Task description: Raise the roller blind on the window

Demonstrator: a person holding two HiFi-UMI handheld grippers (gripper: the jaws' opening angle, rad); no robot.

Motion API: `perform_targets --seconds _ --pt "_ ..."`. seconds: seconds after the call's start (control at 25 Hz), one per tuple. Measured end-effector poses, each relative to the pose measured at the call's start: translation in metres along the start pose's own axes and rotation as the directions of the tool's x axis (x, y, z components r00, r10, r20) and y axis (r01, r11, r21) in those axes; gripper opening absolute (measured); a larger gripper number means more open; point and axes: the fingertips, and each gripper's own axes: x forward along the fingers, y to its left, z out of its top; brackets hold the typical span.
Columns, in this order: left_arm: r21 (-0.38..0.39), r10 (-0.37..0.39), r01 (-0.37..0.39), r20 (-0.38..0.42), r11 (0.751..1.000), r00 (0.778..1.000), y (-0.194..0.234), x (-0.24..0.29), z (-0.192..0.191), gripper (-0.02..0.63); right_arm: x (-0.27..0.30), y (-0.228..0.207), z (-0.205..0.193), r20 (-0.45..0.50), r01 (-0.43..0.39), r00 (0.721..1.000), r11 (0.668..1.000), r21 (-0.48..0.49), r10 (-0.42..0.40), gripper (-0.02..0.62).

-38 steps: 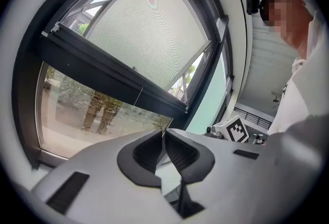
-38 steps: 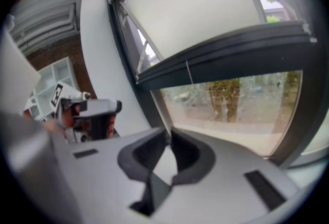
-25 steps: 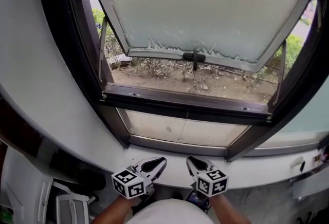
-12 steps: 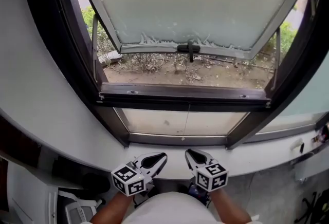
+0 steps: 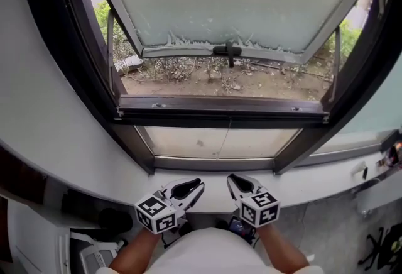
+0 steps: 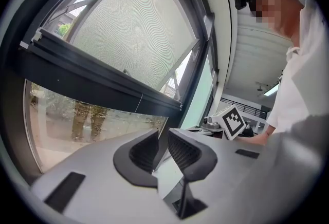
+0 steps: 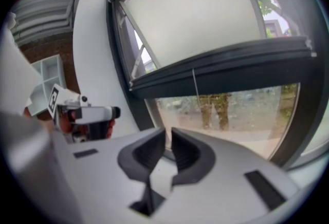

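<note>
Window (image 5: 220, 110) sat ahead, upper sash tilted out, thin cord (image 5: 222, 139) over the lower pane. Left gripper (image 5: 200, 185) jaws had just been opening, slightly apart, empty. Right gripper (image 5: 230, 178) was closed, empty.

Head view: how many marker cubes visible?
2. One marker cube on the left hand-held gripper, bottom left of centre; its jaws have just been opening, with nothing between them. Another marker cube on the right hand-held gripper, bottom right of centre. None looks hidden.
</note>
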Motion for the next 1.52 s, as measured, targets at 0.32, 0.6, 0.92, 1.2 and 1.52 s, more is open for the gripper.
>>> perform_targets --seconds 0.32,0.6,0.92,1.2,1.52 --pt "0.023 0.010 -0.010 0.007 1.000 1.000 0.005 0.002 0.004 0.063 0.002 -0.002 0.007 -0.007 0.004 1.000 1.000 -0.029 -0.005 0.026" --pt "0.102 0.016 -0.015 -0.011 0.995 1.000 0.013 0.014 0.019 0.063 0.008 -0.008 0.036 0.028 0.012 1.000 0.994 -0.107 -0.009 0.027" --pt "0.221 0.037 -0.022 -0.062 0.975 0.997 0.027 0.035 0.033 0.063 0.012 -0.023 0.071 0.065 0.070 0.996 0.967 -0.244 -0.056 0.028" --pt "0.350 0.065 -0.030 -0.087 0.936 0.994 0.038 0.055 0.054 0.063 0.018 -0.035 0.099 0.090 0.126 0.991 0.917 -0.379 -0.099 0.070" --pt "0.483 0.123 -0.056 -0.108 0.874 0.987 0.053 0.070 0.074 0.063 0.024 -0.044 0.122 0.098 0.155 0.988 0.866 -0.475 -0.123 0.087"
